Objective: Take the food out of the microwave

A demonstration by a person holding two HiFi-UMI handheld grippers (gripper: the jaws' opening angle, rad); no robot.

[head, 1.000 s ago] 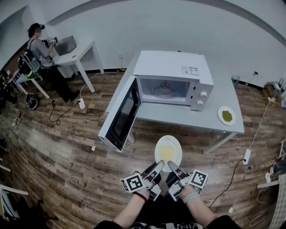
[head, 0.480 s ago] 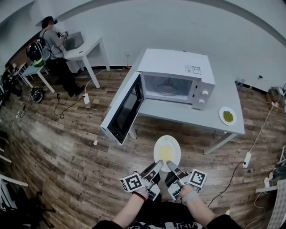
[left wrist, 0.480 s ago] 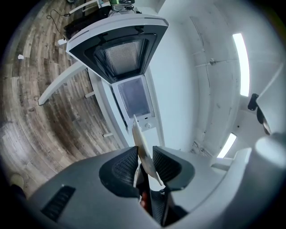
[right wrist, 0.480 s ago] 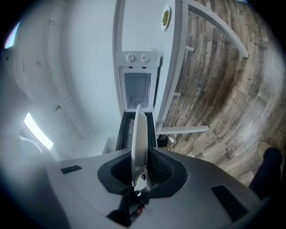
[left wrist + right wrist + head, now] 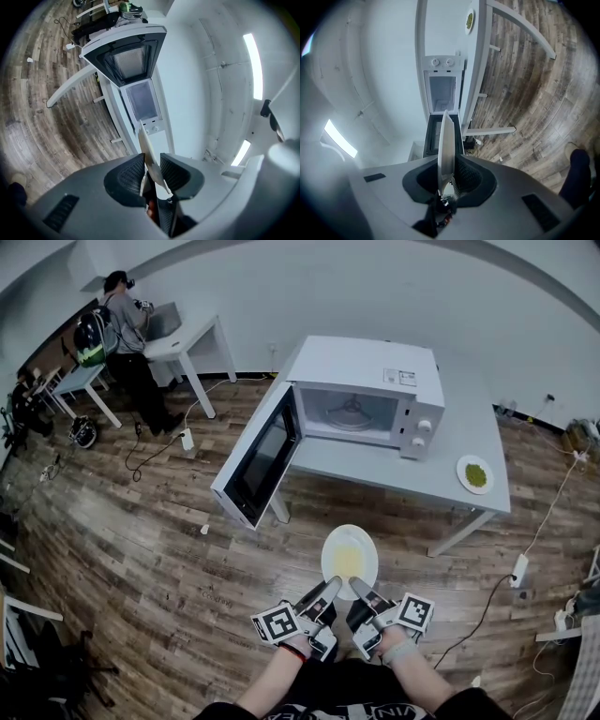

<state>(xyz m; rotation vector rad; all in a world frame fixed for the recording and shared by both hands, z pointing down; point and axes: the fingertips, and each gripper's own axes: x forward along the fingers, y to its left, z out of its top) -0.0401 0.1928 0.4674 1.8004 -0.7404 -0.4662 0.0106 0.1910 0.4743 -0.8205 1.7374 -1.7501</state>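
Observation:
A white plate (image 5: 350, 557) with yellow food on it hangs over the floor in front of the table, held level at its near rim by both grippers. My left gripper (image 5: 330, 588) is shut on the plate's rim (image 5: 149, 154). My right gripper (image 5: 357, 587) is shut on the same plate (image 5: 444, 147), seen edge-on there. The white microwave (image 5: 375, 395) stands on the grey table (image 5: 450, 486) with its door (image 5: 258, 465) swung wide open to the left; its chamber holds only the glass turntable (image 5: 353, 416).
A second white plate with green food (image 5: 475, 474) lies on the table's right end. A person (image 5: 120, 329) works at a white desk (image 5: 187, 338) far left. Cables and a power strip (image 5: 515, 570) lie on the wooden floor.
The plate and both grippers keep the same hold. The view has shifted slightly, so the microwave and table appear a little farther and higher.

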